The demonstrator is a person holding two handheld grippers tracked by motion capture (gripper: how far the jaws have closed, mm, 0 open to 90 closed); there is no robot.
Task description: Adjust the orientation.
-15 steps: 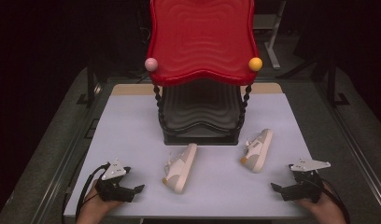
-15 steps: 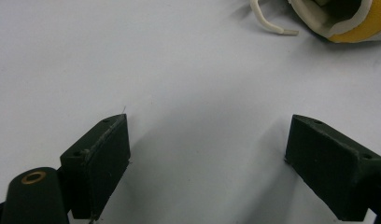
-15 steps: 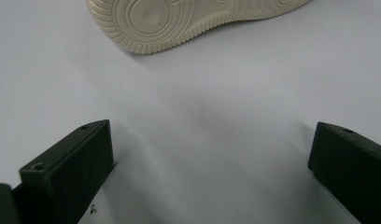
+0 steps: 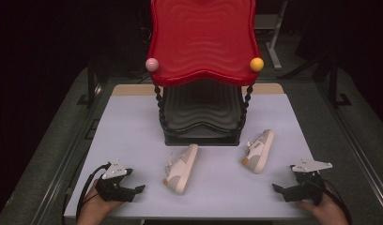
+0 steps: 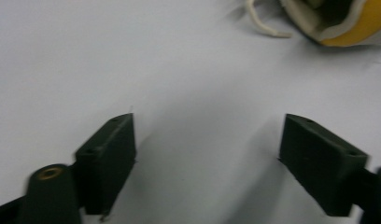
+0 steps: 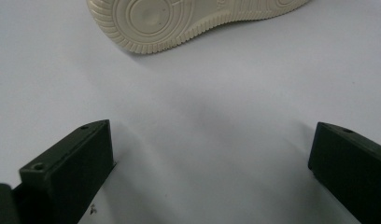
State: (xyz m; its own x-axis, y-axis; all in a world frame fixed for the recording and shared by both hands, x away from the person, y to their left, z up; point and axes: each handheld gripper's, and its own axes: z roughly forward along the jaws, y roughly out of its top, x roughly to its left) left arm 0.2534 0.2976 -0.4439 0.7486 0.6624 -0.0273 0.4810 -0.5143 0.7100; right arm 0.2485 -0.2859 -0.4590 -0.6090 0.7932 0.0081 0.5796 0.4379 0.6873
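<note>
In the left tool view, the top edge cut off the cream shoe with its tan heel (image 5: pixel 340 23). The right tool view's top edge cropped the ridged cream sole (image 6: pixel 188 21).

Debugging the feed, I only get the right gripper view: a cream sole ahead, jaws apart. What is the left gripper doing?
Observer: The left gripper is open over the white tabletop, holding nothing.
Operator: Anything in front of it?
Observer: The left sneaker, lying on its side, heel nearest the left gripper.
Operator: And behind the shoes?
Observer: A two-tier rack: red top tray above a black lower tray, with the right sneaker lying in front of it.
</note>
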